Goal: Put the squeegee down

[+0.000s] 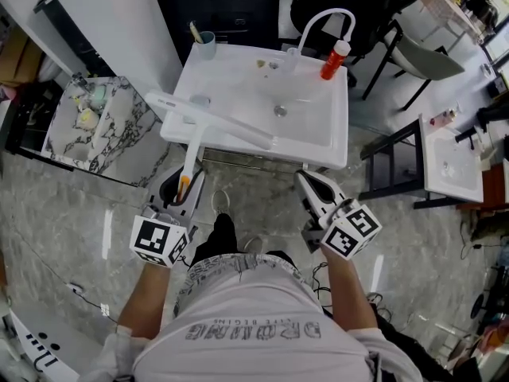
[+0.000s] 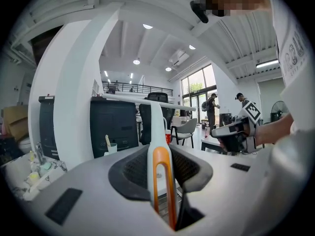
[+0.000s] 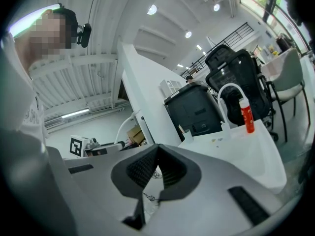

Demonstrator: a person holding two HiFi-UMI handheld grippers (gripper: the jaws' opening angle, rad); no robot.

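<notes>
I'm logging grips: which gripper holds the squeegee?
The left gripper, shut on the squeegee handle; the right gripper is shut with nothing between its jaws.

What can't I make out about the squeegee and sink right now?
- Head view: whether the squeegee blade touches the sink; the top-down angle hides any gap.
- Head view: the handle's end, buried inside the left gripper.
- Red bottle label: too small in every view.

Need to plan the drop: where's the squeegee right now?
Head view, left side: the squeegee is clamped by its handle in the left gripper, blade stretching over the front left corner of the white sink.
</notes>
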